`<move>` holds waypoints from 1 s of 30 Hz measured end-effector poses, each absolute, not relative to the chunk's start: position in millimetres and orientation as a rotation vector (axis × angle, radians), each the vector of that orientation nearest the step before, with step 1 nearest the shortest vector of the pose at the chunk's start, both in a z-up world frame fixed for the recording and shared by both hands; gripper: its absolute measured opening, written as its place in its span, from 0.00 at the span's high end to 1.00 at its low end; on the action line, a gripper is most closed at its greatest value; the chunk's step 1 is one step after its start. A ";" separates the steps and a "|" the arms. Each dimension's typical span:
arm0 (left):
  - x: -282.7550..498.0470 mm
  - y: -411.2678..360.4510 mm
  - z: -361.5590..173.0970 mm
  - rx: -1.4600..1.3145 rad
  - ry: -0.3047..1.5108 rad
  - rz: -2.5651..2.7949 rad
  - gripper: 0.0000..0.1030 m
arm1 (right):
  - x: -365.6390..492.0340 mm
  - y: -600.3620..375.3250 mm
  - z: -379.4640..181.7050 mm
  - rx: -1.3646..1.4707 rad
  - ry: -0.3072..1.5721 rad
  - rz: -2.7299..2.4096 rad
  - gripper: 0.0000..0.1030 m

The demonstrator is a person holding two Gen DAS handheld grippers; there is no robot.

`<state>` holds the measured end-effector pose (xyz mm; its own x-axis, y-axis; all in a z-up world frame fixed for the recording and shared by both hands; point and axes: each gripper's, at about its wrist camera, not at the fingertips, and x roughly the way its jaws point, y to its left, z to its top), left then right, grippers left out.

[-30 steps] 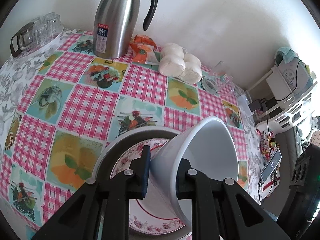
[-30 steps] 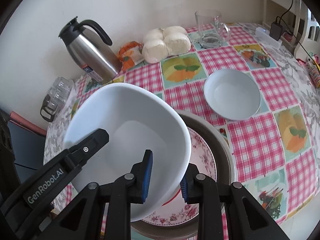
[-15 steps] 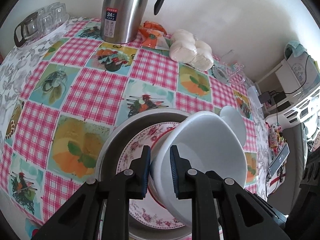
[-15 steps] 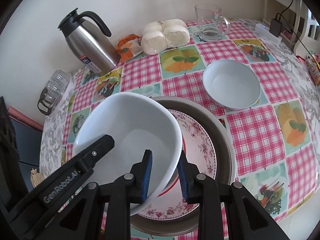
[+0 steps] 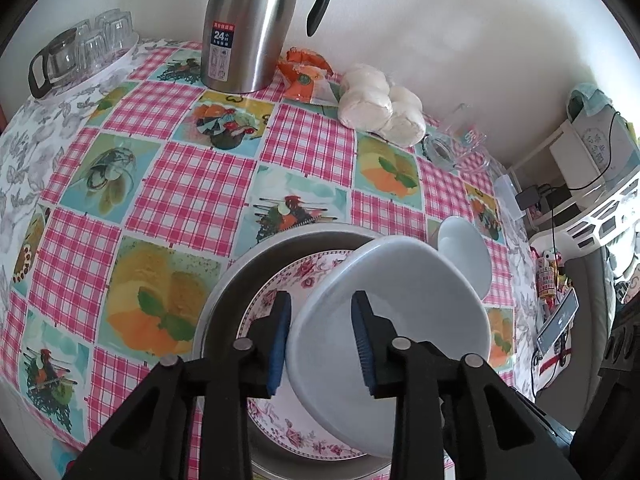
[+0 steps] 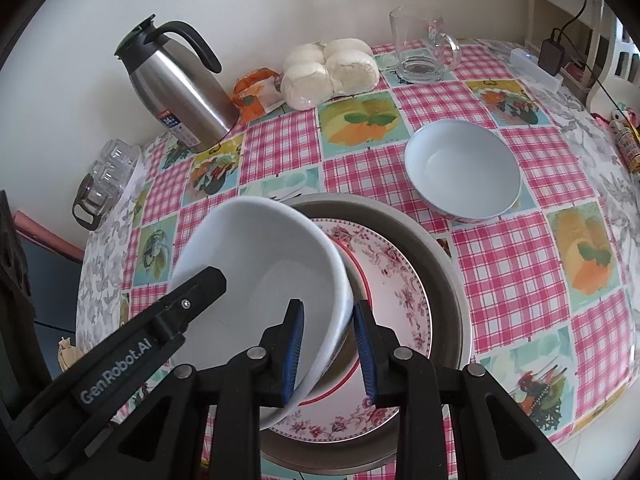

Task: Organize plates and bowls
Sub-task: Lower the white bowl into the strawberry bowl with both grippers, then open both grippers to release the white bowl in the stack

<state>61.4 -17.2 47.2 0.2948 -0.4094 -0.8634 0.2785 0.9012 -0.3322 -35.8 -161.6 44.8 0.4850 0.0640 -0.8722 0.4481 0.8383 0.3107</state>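
Note:
A large white bowl (image 5: pixel 404 320) (image 6: pixel 264 272) rests tilted on a floral plate (image 5: pixel 292 432) (image 6: pixel 392 280), which lies in a wide grey dish (image 5: pixel 236 276) (image 6: pixel 444 264). My left gripper (image 5: pixel 320 340) is open, its jaws straddling the bowl's rim with gaps on both sides. My right gripper (image 6: pixel 326 350) is open too, its jaws either side of the opposite rim. A smaller white bowl (image 6: pixel 462 170) (image 5: pixel 466 260) sits on the checked tablecloth to the right of the dish.
A steel thermos jug (image 5: pixel 248 20) (image 6: pixel 176 88), an orange snack packet (image 6: pixel 256 94), a bag of white buns (image 6: pixel 330 72) and a glass mug (image 6: pixel 424 42) stand along the back wall. A tray of glasses (image 5: pixel 80 52) stands far left. The table edge is at the right.
The large bowl came down onto the floral plate. Both grippers, which had been shut on its rim, have opened their jaws.

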 end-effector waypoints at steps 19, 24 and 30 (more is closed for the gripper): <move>62.0 -15.0 49.2 -0.140 1.182 -0.448 0.68 | -39.8 -174.3 49.7 0.578 1.025 -0.284 0.69; 60.4 -12.8 55.1 -0.123 1.151 -0.421 0.50 | -41.0 -176.0 51.2 0.584 1.014 -0.295 0.49; 61.2 -8.7 59.9 -0.105 1.126 -0.386 0.42 | -41.2 -178.2 52.1 0.587 1.002 -0.305 0.37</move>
